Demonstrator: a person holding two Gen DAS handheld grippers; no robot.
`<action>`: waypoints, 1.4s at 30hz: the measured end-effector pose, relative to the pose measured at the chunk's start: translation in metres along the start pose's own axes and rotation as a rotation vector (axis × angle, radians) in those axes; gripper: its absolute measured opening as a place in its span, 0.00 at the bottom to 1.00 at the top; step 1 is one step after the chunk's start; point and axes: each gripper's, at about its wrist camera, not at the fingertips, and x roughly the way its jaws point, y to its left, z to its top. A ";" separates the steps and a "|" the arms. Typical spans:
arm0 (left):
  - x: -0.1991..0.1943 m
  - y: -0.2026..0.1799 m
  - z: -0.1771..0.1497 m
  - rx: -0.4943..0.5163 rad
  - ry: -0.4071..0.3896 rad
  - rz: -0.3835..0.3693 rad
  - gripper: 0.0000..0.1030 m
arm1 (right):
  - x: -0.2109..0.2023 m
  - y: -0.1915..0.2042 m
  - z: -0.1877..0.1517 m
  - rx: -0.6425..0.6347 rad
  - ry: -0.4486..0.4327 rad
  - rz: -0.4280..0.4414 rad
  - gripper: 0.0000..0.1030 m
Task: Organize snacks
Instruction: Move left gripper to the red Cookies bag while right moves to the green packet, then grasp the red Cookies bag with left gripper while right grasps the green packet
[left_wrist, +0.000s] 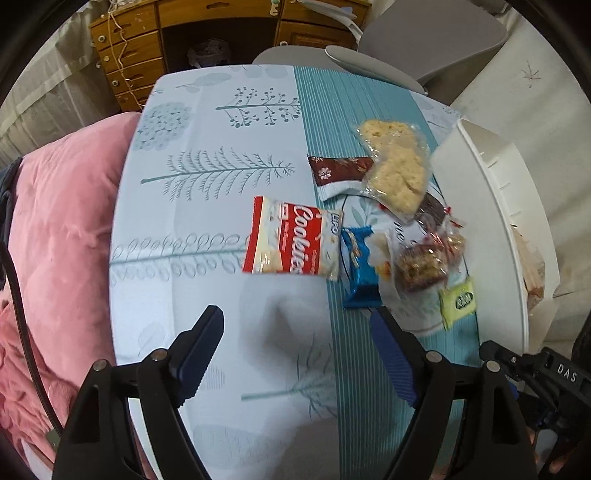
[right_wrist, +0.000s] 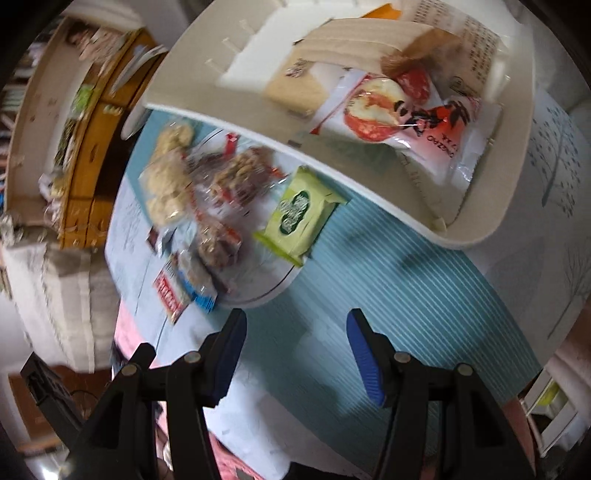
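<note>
Two empty grippers, left gripper (left_wrist: 295, 350) spread wide, right gripper (right_wrist: 295, 354) part-open. Ahead: white bin (right_wrist: 369, 192) partly filled, cookie packet (left_wrist: 291, 240), green packet (right_wrist: 299, 210). Likely next: closing on one, then binning.

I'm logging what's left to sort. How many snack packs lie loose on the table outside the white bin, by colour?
Red-and-white cookies bag: 1
Blue pack: 1
Green pack: 1
Dark red pack: 1
Clear wrap, pale puffed cakes: 1
Clear wrap, brown nut bars: at least 1; the pile hides any more
Total: at least 6
</note>
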 end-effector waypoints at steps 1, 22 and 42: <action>0.005 0.001 0.004 0.004 0.004 0.000 0.78 | 0.002 0.000 0.000 0.011 -0.014 -0.014 0.55; 0.074 0.002 0.041 0.018 0.070 0.046 0.79 | 0.034 0.022 0.023 0.022 -0.222 -0.233 0.55; 0.081 -0.011 0.048 0.029 -0.027 0.107 0.75 | 0.064 0.057 0.056 -0.096 -0.210 -0.326 0.52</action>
